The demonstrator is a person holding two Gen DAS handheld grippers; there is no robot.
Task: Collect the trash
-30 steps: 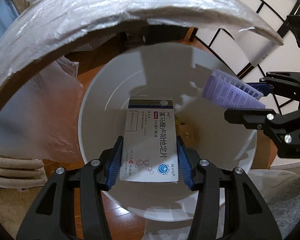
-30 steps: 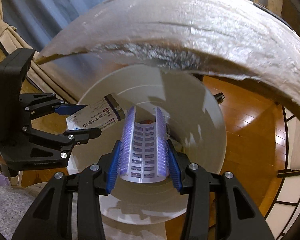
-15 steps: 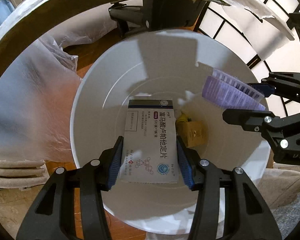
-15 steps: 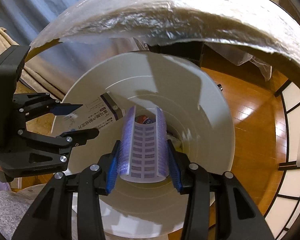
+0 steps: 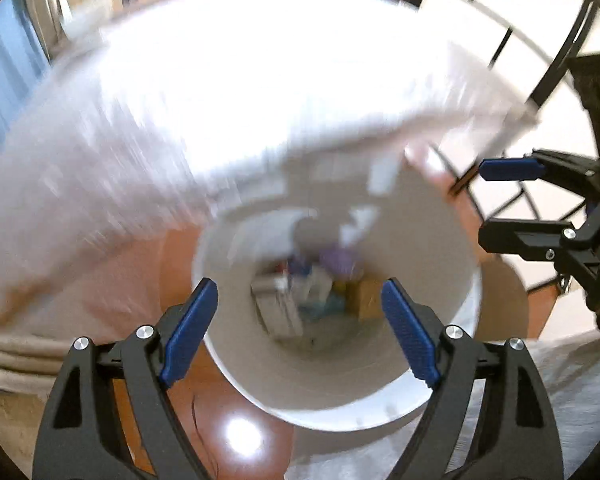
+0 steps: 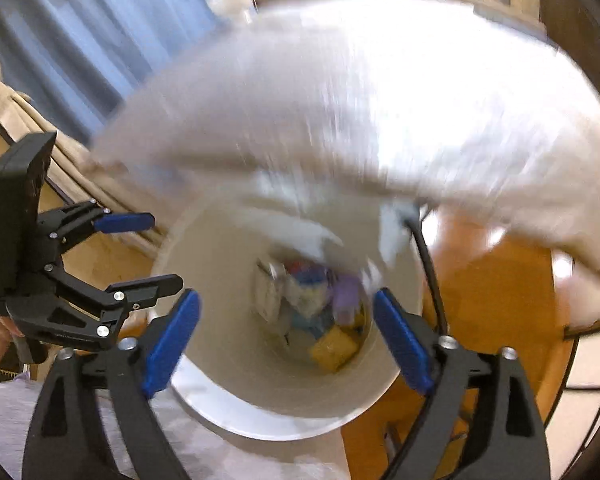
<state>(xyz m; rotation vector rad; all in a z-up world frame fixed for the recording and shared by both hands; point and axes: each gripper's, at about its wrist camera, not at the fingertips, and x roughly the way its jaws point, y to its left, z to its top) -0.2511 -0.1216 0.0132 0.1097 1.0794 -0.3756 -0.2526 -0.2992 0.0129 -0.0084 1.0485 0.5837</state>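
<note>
**Over the bin, both grippers empty**

Above the white bin, the left gripper hangs nose-down with its blue pads spread wide and the jaws opening as we watch. Nothing sits between them, just the bin's open mouth straight below. Same story on the other side: the right gripper points down into the bin too, jaws opening, blue pads flung apart, nothing held.

Each gripper shows up in the other's camera. From the left wrist view the right gripper sits off at the right edge, beside the bin's rim, pads apart. From the right wrist view the left gripper is at the left edge, just beside the rim, also gaping.

Down at the bottom of the bin lies the trash: a jumbled heap, blurred, but you can make out a white box, something pale purple, a yellow-brown block, and bits of blue and red. In the left wrist view the same heap sits between the pads in the picture, though well below them.

Beyond the bin, a big white sheet of plastic, a bag by the look of it, smears across the upper part of both views, badly blurred. Under it all is a glossy wooden floor, with a dark cable running by the bin's right side.
</note>
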